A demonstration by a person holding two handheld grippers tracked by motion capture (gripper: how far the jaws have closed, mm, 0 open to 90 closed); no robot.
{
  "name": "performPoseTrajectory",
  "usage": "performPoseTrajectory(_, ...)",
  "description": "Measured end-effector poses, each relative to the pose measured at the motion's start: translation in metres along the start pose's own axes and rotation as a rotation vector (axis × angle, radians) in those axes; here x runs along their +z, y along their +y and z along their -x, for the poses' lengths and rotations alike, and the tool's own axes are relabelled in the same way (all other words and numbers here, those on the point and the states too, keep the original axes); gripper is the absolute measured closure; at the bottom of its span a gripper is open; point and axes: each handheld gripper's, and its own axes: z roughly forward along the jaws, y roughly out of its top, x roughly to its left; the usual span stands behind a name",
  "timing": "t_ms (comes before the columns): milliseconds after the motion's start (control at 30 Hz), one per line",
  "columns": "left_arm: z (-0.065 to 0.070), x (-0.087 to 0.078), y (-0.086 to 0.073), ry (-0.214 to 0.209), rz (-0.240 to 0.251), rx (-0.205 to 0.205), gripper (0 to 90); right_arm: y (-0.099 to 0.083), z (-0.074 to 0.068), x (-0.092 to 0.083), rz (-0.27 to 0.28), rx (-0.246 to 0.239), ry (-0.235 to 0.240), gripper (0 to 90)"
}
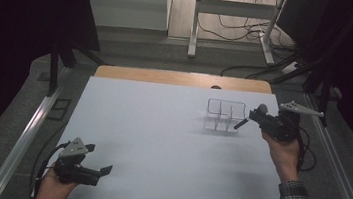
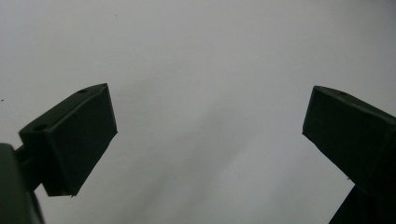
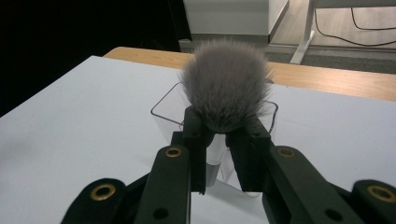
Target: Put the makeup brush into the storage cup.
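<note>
A makeup brush with a fluffy grey head (image 3: 226,84) sits between the jaws of my right gripper (image 3: 219,135), which is shut on it just below the bristles. From above, the brush's head (image 1: 262,108) points up and its dark handle slants down-left toward a clear plastic organiser (image 1: 225,116) with several compartments. My right gripper (image 1: 256,114) hangs at that organiser's right end; the organiser's rim (image 3: 166,107) lies just behind the brush. Near the table's front left corner my left gripper (image 1: 99,161) rests low, its jaws wide apart over bare white surface (image 2: 210,126).
A white sheet (image 1: 159,148) covers the table, with a wooden strip (image 1: 182,78) along the far edge. Metal rails (image 1: 24,137) run down both sides. Beyond the table stand desk legs (image 1: 194,26) and loose cables on the floor.
</note>
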Motion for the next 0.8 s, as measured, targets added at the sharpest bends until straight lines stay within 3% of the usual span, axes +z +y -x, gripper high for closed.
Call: performPoseTrajectory(800,-0.007,-0.006,-0.010,0.037,-0.030,-0.025,3.3,0.024,0.011,0.008,0.035,-0.002,-0.025,76.7)
